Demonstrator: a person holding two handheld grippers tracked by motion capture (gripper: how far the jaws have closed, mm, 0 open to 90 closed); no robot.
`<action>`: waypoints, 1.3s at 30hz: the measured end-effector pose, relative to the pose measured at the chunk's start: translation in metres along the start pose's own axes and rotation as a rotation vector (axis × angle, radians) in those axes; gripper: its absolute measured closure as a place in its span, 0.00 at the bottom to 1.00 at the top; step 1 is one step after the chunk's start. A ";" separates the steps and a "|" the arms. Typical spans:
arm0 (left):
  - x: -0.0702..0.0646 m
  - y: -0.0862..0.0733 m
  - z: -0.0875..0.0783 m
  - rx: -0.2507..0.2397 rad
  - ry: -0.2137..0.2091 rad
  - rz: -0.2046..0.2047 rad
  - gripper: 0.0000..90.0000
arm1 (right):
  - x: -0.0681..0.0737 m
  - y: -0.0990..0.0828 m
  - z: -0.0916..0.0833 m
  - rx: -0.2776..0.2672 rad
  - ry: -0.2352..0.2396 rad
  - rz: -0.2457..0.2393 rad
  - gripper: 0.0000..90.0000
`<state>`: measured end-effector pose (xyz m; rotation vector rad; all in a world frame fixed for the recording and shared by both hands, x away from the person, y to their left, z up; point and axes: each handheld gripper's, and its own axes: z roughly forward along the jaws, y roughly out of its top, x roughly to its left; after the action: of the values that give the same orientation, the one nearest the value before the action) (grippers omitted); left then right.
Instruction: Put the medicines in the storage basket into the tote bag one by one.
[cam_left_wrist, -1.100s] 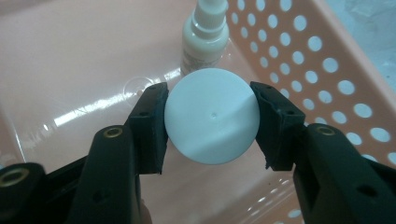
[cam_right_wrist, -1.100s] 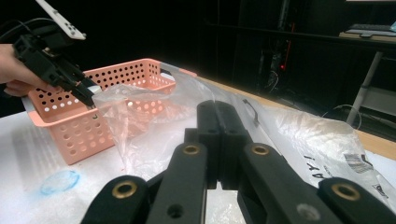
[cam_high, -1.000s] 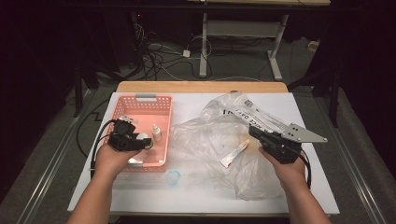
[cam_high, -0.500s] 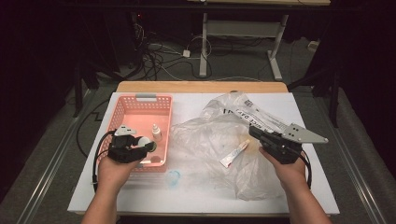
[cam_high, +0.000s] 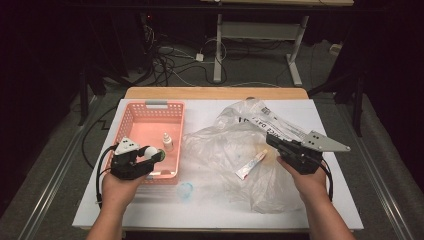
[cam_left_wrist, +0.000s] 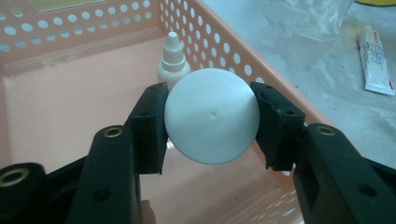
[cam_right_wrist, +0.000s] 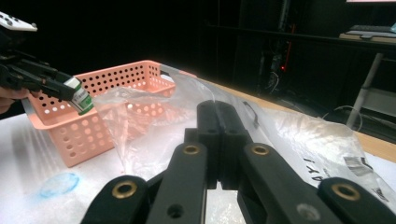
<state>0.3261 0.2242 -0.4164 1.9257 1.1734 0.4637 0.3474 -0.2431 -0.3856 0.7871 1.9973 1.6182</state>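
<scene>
My left gripper (cam_high: 151, 154) is shut on a small white bottle (cam_left_wrist: 211, 115) with a green label (cam_right_wrist: 80, 101), and holds it over the near end of the pink basket (cam_high: 150, 107). A white dropper bottle (cam_high: 167, 142) stands upright inside the basket, just beyond the held bottle (cam_left_wrist: 173, 64). My right gripper (cam_high: 272, 141) rests shut and empty on the crumpled clear plastic bag (cam_high: 225, 145); its jaws (cam_right_wrist: 219, 135) press together. A white tube (cam_high: 251, 164) lies on the bag, just left of the right gripper.
A small blue round cap (cam_high: 185, 190) lies on the white table top in front of the basket's near right corner. The bag spreads over the table's right half. A wooden strip (cam_high: 215, 93) borders the far edge. Cables and a desk frame lie on the floor beyond.
My left gripper has drawn back toward the person with the bottle, from mid-basket to the basket's near end. The right gripper has not moved.
</scene>
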 end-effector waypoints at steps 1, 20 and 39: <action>-0.001 0.000 0.000 -0.002 -0.007 0.001 0.54 | 0.001 0.000 0.000 -0.001 0.003 -0.006 1.00; -0.029 0.014 -0.015 -0.105 -0.094 0.035 0.55 | 0.001 0.002 -0.002 -0.007 0.002 -0.008 1.00; -0.068 0.017 -0.006 -0.132 -0.195 0.090 0.55 | 0.002 0.002 -0.001 -0.004 0.006 -0.009 1.00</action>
<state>0.2974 0.1644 -0.3924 1.8678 0.9122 0.3811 0.3453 -0.2419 -0.3836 0.7710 1.9980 1.6211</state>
